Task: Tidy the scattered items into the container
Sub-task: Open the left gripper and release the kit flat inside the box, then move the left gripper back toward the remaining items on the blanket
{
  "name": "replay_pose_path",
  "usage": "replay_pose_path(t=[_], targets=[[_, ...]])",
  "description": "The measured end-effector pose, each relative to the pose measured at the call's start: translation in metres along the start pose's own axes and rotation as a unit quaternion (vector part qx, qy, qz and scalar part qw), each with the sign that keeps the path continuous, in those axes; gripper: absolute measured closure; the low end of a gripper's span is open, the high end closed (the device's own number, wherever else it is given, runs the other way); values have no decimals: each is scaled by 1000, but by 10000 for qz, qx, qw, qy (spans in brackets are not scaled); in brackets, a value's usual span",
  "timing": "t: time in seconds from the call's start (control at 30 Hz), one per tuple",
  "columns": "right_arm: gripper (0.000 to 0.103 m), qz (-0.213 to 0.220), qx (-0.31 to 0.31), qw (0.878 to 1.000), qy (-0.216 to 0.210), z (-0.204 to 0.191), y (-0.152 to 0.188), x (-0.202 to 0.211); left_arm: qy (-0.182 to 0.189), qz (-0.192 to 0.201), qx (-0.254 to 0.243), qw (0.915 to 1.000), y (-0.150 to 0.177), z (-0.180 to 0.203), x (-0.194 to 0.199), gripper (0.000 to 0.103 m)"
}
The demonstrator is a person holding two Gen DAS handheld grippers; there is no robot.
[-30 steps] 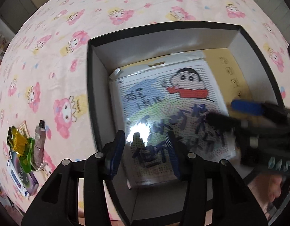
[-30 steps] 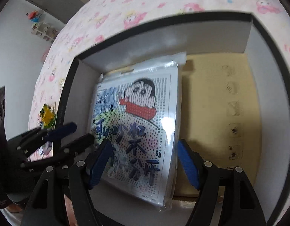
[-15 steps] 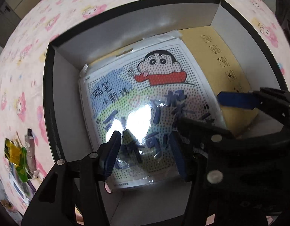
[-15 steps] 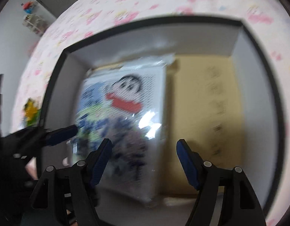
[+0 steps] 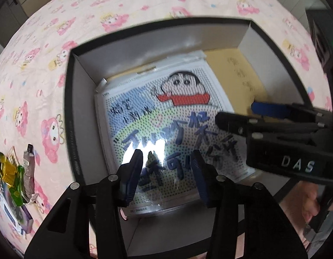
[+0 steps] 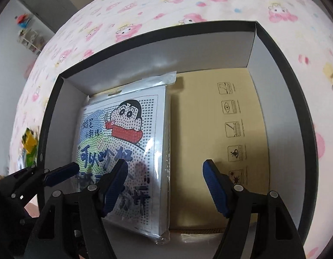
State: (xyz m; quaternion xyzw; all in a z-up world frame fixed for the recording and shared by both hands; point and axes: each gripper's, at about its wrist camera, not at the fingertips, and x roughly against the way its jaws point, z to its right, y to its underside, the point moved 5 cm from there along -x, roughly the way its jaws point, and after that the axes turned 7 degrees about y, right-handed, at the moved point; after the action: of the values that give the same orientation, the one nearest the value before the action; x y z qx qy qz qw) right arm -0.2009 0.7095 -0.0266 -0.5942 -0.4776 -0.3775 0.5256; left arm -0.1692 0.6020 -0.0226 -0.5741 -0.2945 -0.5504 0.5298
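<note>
A black box (image 5: 69, 118) with grey inner walls stands open on the pink cartoon sheet. Inside, at its left side, lies a flat plastic-wrapped pack (image 5: 166, 112) printed with a cartoon boy. My left gripper (image 5: 166, 157) hovers over the near end of that pack with its jaws closing; the pads touch nothing. My right gripper (image 6: 165, 166) stands wide open above the box (image 6: 47, 118), straddling the right edge of the pack (image 6: 123, 133) without touching it. It also reaches into the left wrist view from the right (image 5: 235, 112).
On the sheet left of the box lie yellow-green wrappers (image 5: 13, 172), a small grey tube (image 5: 29, 166) and a little purple-white carton (image 5: 17, 213). A brown cardboard sheet (image 6: 220, 140) with printed symbols covers the box floor on the right. A hand shows at the lower right.
The left jaws widened a little and then narrowed again. The left view shifted slightly over the box. The pack stays flat in the box, and the right jaws keep their wide spread.
</note>
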Motion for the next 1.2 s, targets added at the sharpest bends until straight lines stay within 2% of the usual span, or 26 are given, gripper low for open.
replay_pose_path(t=[0.27,0.4,0.5,0.57,0.77,1.03,1.2], targets=[[33,594,-124,9978,-276,-4,10,35,255,861,-29,9960,10,-9,47,54],[33,991,-213,9946,-210,-10,21,54,300,1118,-89,9932,24,-6,75,53],[33,1413,-141,9899,9,-25,35,70,246,1210,-215,9921,35,-7,87,53],[33,1630,-102,9866,-8,-34,47,84,221,1252,-270,9915,46,-6,98,53],[33,1766,27,9842,-91,-54,74,117,428,1398,-183,9891,68,-5,125,53],[33,2140,343,9762,63,-97,98,150,448,1678,-44,9848,99,-15,160,53],[33,2184,572,9741,107,-126,110,156,343,1723,36,9844,120,-34,176,53]])
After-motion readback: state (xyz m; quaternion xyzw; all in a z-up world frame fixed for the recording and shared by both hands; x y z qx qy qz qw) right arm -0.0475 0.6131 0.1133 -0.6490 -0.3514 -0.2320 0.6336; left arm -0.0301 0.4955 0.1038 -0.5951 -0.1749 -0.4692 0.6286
